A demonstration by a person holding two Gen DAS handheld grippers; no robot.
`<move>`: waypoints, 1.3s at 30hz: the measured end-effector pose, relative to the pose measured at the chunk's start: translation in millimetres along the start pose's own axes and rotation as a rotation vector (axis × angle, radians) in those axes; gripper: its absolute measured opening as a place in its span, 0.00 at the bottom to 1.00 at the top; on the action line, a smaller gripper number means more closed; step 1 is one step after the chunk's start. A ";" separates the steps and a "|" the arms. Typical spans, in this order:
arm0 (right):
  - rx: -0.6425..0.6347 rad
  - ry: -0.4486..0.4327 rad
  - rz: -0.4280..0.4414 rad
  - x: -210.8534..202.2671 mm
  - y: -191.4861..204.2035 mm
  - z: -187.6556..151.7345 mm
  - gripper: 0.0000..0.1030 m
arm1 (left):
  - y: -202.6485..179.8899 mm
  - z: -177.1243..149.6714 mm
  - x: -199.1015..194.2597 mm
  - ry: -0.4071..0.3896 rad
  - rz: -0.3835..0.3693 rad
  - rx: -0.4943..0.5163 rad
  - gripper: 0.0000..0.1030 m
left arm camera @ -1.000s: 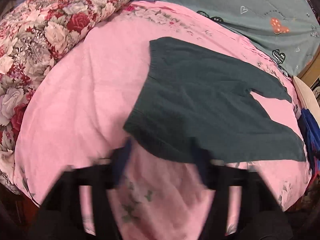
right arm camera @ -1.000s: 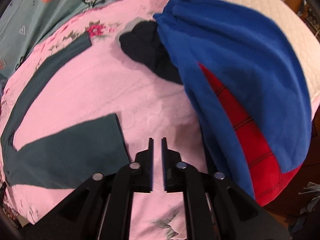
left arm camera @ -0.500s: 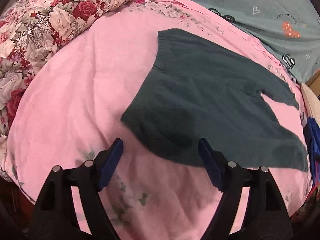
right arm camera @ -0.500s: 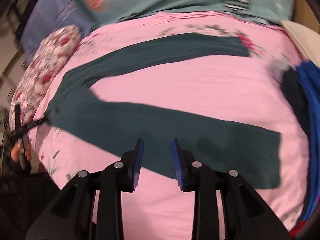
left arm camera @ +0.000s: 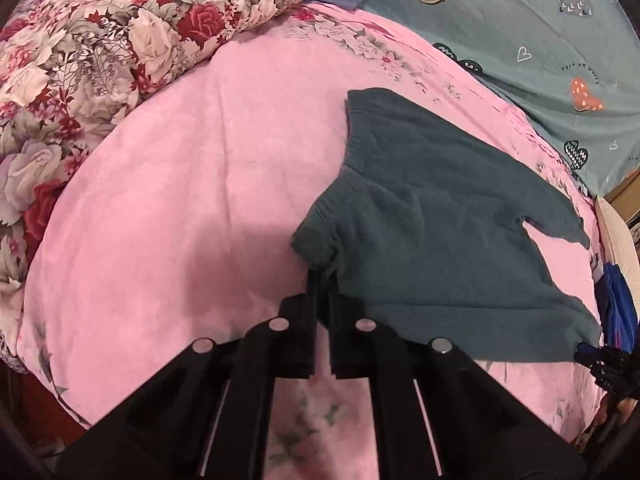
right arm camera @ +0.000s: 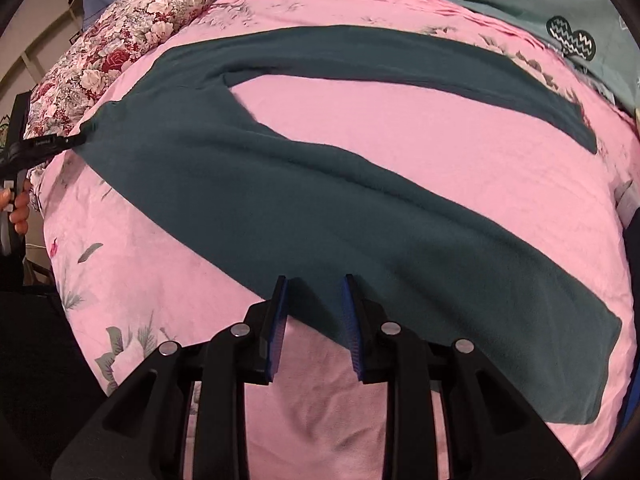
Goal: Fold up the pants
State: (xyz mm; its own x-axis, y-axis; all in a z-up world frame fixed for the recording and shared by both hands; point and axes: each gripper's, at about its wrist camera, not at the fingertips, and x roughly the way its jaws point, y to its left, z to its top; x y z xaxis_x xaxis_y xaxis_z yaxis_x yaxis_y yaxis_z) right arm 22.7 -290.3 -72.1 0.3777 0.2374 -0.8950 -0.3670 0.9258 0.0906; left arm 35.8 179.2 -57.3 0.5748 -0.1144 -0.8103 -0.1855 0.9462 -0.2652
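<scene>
Dark teal pants [right arm camera: 280,196] lie spread on a pink bedspread [right arm camera: 440,136], legs apart, waistband at the left. In the left wrist view my left gripper [left arm camera: 323,280] is shut on the near corner of the waistband of the pants [left arm camera: 440,216], which bunches up at the fingertips. In the right wrist view my right gripper [right arm camera: 314,292] is open, its blue-padded fingers straddling the near edge of the near leg. The left gripper [right arm camera: 60,143] also shows there, at the waist corner.
A floral quilt [left arm camera: 100,48] lies at the far left of the bed. A teal sheet with heart prints [left arm camera: 520,28] covers the back. Blue clothing [left arm camera: 618,304] sits at the right edge. The bed's front edge is just below both grippers.
My left gripper has closed from wide open onto the waistband corner. My right gripper has swung from the blue clothes to the near pant leg and opened.
</scene>
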 end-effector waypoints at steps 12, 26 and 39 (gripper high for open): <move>0.011 0.010 0.148 -30.4 -3.5 11.3 0.29 | 8.0 -9.1 -1.5 0.023 0.018 0.013 0.19; -0.187 -0.204 -0.028 -7.6 -9.7 210.0 0.29 | -60.3 124.3 34.1 -0.108 0.074 0.211 0.75; -0.437 -0.014 -0.066 129.8 2.2 303.4 0.29 | -74.4 162.0 144.6 0.050 0.065 0.290 0.46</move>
State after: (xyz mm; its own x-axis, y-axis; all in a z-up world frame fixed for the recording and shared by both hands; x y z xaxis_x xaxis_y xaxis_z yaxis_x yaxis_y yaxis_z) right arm 328.8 -168.2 -55.6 0.4228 0.1892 -0.8862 -0.6655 0.7287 -0.1619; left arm 261.8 141.4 -70.0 0.5279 -0.0592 -0.8472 0.0190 0.9981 -0.0578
